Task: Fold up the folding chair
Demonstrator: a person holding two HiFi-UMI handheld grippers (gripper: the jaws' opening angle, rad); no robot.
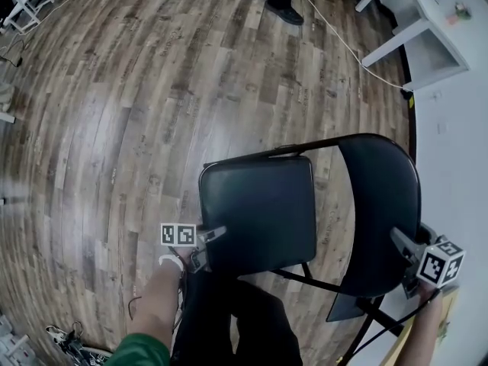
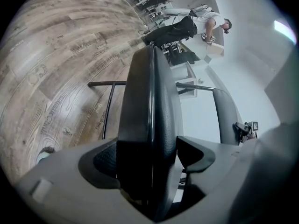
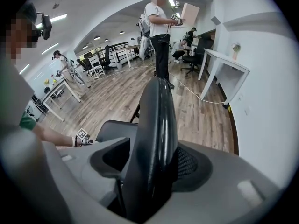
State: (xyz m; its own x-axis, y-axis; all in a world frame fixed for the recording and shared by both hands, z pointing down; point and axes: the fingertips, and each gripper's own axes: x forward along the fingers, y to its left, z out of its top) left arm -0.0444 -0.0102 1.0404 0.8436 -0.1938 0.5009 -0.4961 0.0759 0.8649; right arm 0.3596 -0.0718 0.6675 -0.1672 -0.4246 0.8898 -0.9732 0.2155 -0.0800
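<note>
folding chair [image 1: 263, 204]: stands open on the wood floor [image 1: 114, 128], close along the white wall [image 1: 457, 166] on the right of the head view.
seat [image 1: 259, 212]: dark padded, about level, front edge toward the wearer.
backrest [image 1: 381, 204]: dark curved panel on the wall side of the seat, top edge toward the right tool.
left tool [image 1: 212, 244]: clamped on the near left corner of the seat; in the left gripper view the seat edge fills the gap and both pads lie against it.
right tool [image 1: 406, 248]: closed on the top edge of the backrest; the meshed pad presses its far face, and the other pad's contact sits in shadow, so it is harder to read.
frame [image 1: 320, 282]: only the thin black tubes under the seat and behind the backrest show; the legs are mostly covered by the seat.
cut off: the chair's lower rear frame runs out at the bottom edge of the head view; the right hand is clipped at the corner.
wearer's leg [image 1: 229, 319]: dark trousers cover the floor under the seat's front.
background: white table [image 1: 427, 21] and a cable [image 1: 335, 33] at the far right of the floor; another person's feet [image 1: 278, 6] at the top edge, body out of frame.
</note>
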